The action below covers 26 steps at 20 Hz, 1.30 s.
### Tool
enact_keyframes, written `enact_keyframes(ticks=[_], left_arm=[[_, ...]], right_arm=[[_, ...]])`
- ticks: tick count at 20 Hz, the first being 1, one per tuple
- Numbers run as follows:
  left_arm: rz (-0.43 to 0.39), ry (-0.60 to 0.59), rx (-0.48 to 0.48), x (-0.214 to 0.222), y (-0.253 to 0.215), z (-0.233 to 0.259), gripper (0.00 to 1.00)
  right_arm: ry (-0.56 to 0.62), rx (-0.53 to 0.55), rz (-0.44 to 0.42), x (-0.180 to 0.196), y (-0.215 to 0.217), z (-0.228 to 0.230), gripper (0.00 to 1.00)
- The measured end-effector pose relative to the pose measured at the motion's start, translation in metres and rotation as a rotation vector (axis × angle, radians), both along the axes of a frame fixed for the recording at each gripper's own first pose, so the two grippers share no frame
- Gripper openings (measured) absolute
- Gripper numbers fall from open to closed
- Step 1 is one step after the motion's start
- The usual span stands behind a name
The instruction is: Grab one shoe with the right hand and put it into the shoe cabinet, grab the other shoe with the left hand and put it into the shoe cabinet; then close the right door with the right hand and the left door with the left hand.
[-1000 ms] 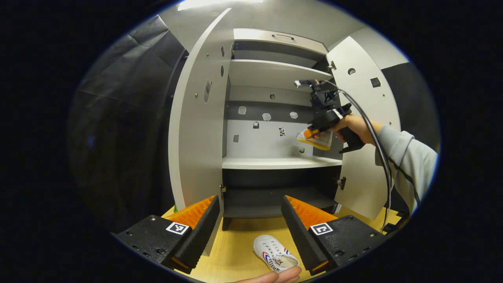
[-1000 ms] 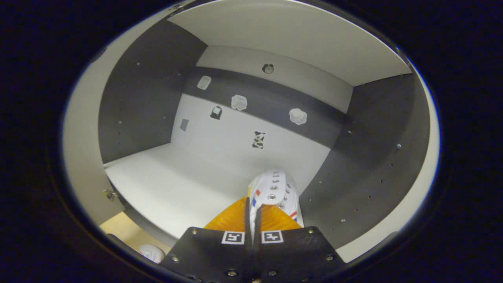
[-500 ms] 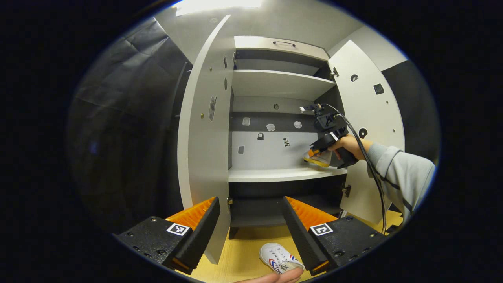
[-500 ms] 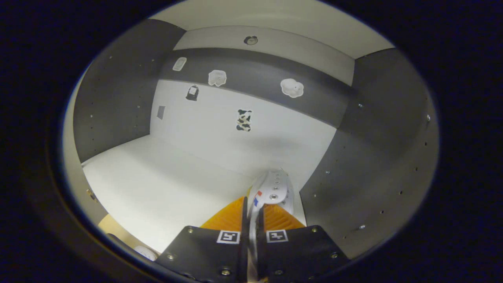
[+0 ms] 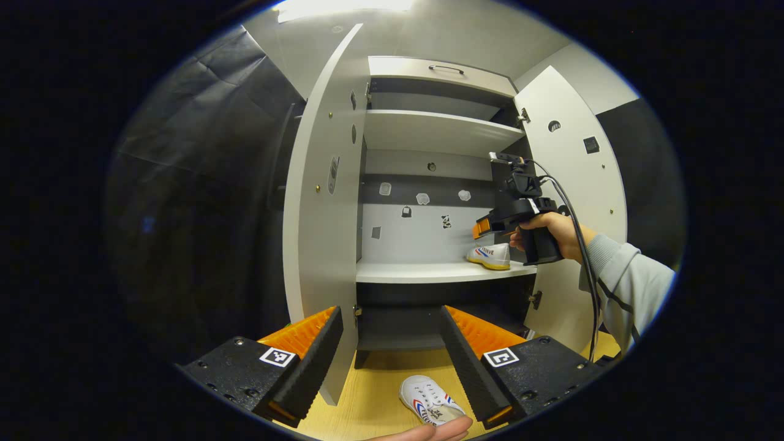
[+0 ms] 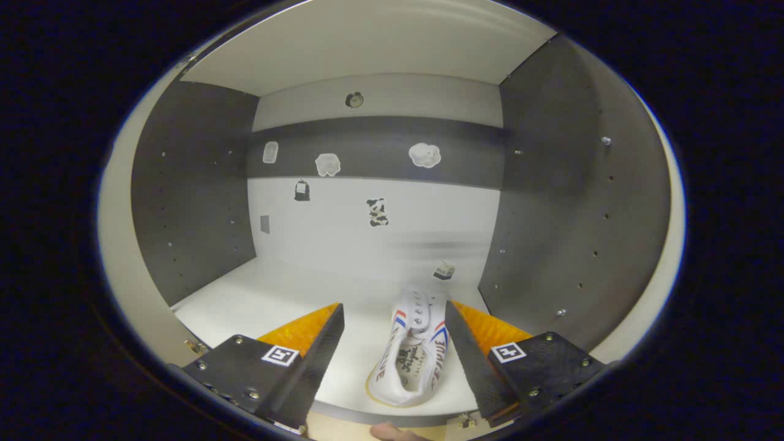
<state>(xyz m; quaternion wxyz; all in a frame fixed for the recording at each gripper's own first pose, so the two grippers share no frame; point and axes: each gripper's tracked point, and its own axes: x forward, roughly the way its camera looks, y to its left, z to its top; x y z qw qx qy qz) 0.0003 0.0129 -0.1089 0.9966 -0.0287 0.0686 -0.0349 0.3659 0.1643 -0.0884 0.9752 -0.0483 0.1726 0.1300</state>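
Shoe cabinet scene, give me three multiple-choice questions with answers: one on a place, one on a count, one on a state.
1. Where does the shoe beside the right hand-held gripper lie?
A. on the middle shelf, at its right end
B. on the top shelf
C. on the wooden floor

2. How many shoes lie on the wooden floor in front of the cabinet?
A. none
B. one
C. two

3. How do the cabinet doors stand?
A. both shut
B. left one shut
C. both open

Answers:
1 A: the shelved shoe rests on the middle shelf near the right wall, under the right hand-held gripper, whose fingers are spread.
2 B: one floor shoe lies between the left hand-held gripper fingers.
3 C: the left door and right door both swing outward.
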Motion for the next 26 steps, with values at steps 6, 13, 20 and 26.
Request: enact_keyframes(ticks=[6,13,20,26], left_arm=[[0.04,-0.014,0.001,-0.014,0.009,0.012,0.96],[0.02,0.099,-0.065,-0.01,0.0,-0.028,0.96],[-0.019,0.172,-0.104,-0.002,-0.013,-0.086,0.96],[-0.101,0.386,-0.125,-0.006,-0.035,-0.19,0.97]], right_arm=[[-0.057,0.052,0.027,-0.086,0.001,0.045,0.98],[-0.193,0.089,-0.002,-0.225,-0.029,0.078,0.98],[-0.401,0.124,-0.046,-0.338,-0.066,0.097,0.94],[-0.409,0.116,-0.099,-0.386,-0.09,0.063,0.98]])
